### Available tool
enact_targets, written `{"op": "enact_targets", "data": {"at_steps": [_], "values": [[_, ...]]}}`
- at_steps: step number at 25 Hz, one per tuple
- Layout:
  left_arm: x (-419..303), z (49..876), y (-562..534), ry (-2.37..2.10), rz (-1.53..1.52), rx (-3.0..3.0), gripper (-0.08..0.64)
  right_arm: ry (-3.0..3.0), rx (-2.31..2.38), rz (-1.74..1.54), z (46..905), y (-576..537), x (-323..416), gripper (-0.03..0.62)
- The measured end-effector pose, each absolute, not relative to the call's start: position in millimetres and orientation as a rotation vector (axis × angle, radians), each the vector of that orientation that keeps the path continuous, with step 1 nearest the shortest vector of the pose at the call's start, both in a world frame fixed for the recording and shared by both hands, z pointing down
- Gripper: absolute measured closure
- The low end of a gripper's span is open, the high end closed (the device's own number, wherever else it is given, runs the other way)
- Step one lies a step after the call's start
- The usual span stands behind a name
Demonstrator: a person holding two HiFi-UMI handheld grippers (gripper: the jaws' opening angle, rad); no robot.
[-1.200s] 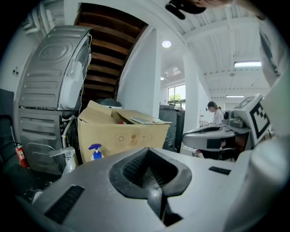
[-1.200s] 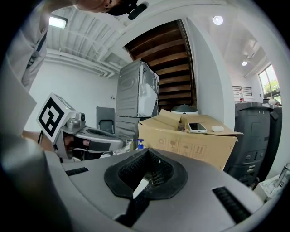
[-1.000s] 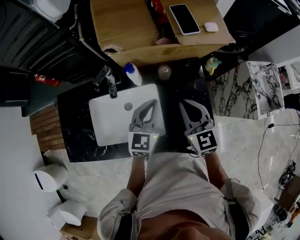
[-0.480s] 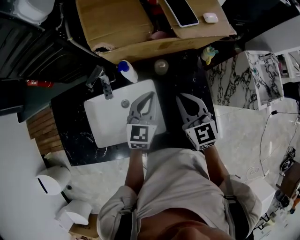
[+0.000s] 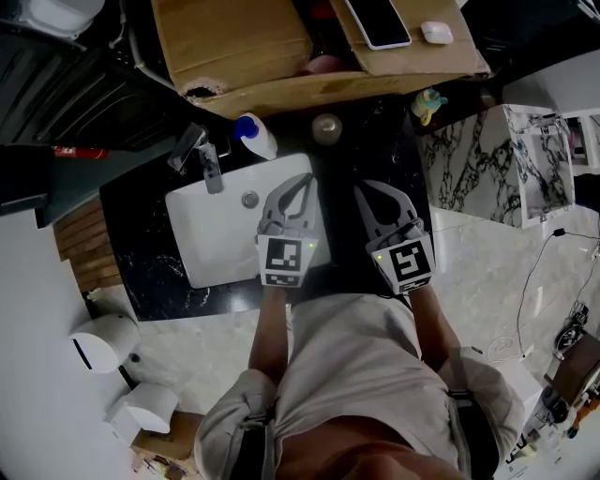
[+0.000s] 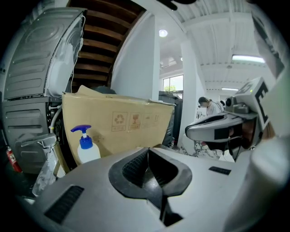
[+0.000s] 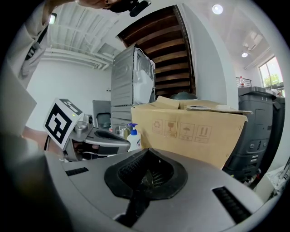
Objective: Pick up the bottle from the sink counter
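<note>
The bottle is white with a blue pump head and stands on the dark counter behind the white sink, next to the faucet. It also appears as the bottle at lower left in the left gripper view, and as the bottle in the right gripper view. My left gripper hovers over the sink's right rim, shut and empty, to the right of the bottle and nearer me. My right gripper is beside it over the black counter, also shut with nothing held.
A large cardboard box stands right behind the bottle, with a phone and a small white case on top. On the counter are a small round jar and, at the right end, a yellow toy.
Both grippers have sunk a little and edged forward toward the back of the counter, still side by side and shut. The bottle has not moved.
</note>
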State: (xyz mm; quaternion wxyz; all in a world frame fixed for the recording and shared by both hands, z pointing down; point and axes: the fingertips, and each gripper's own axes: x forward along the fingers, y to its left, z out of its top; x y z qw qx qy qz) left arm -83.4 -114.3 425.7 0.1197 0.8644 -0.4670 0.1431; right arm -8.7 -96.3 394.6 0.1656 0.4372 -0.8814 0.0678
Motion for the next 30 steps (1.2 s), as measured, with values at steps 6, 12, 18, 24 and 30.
{"op": "enact_targets", "data": {"at_steps": [6, 12, 18, 24, 30], "values": [[-75, 440, -124, -1.381, 0.44, 2.496, 0.557, -2.514, 1.212, 0.224, 410, -108, -3, 0.6], [-69, 454, -133, -1.392, 0.467, 2.475, 0.557, -2.521, 1.177, 0.242, 424, -118, -2, 0.6], [-65, 466, -140, -1.396, 0.492, 2.465, 0.556, -2.525, 1.158, 0.263, 437, -125, -2, 0.6], [-62, 480, -147, -1.382, 0.521, 2.456, 0.555, -2.527, 1.157, 0.288, 449, -130, -3, 0.6], [-62, 492, -153, -1.371, 0.538, 2.453, 0.555, -2.514, 1.17, 0.305, 460, -134, -2, 0.6]]}}
